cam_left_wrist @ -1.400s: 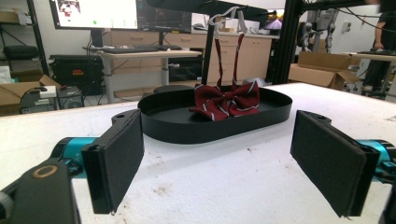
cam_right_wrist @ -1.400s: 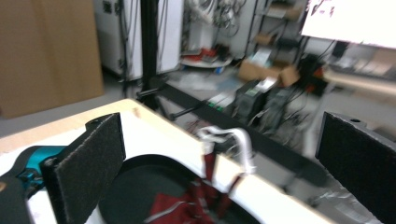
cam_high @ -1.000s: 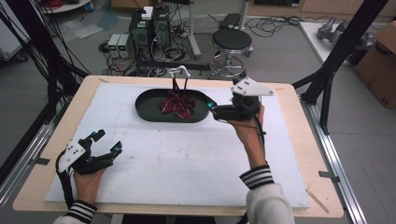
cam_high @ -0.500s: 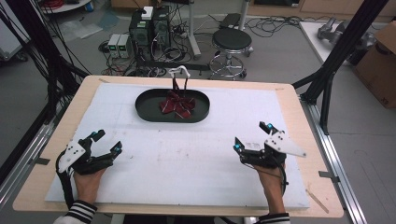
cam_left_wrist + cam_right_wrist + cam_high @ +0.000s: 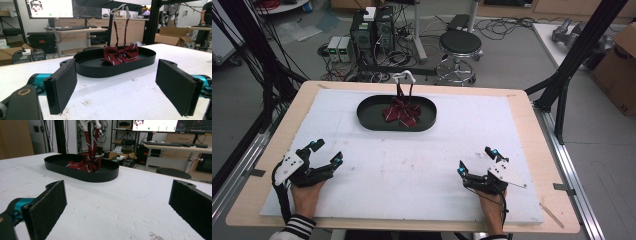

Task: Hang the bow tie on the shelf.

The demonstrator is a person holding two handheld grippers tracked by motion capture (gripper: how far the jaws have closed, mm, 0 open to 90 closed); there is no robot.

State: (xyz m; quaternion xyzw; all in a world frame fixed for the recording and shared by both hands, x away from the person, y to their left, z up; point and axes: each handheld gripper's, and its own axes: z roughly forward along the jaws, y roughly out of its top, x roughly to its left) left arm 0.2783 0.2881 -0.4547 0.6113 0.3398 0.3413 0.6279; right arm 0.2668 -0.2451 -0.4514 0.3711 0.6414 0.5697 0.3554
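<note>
Our white table point(image 5: 412, 170) holds the black tray point(image 5: 368, 116) with the red bow tie point(image 5: 402, 112) inside, and our right gripper point(image 5: 477, 165) has pulled back empty, gaping like the left gripper point(image 5: 326, 152), so placing looks done.

Both hand-held tools are black with teal accents: the left gripper point(image 5: 323, 156) and right gripper point(image 5: 475, 160) carry flat black, seemingly foam-faced pads point(image 5: 178, 87), grey triangular top plates, trailing black cables. Striped black-and-white cuffs point(image 5: 298, 227).
</note>
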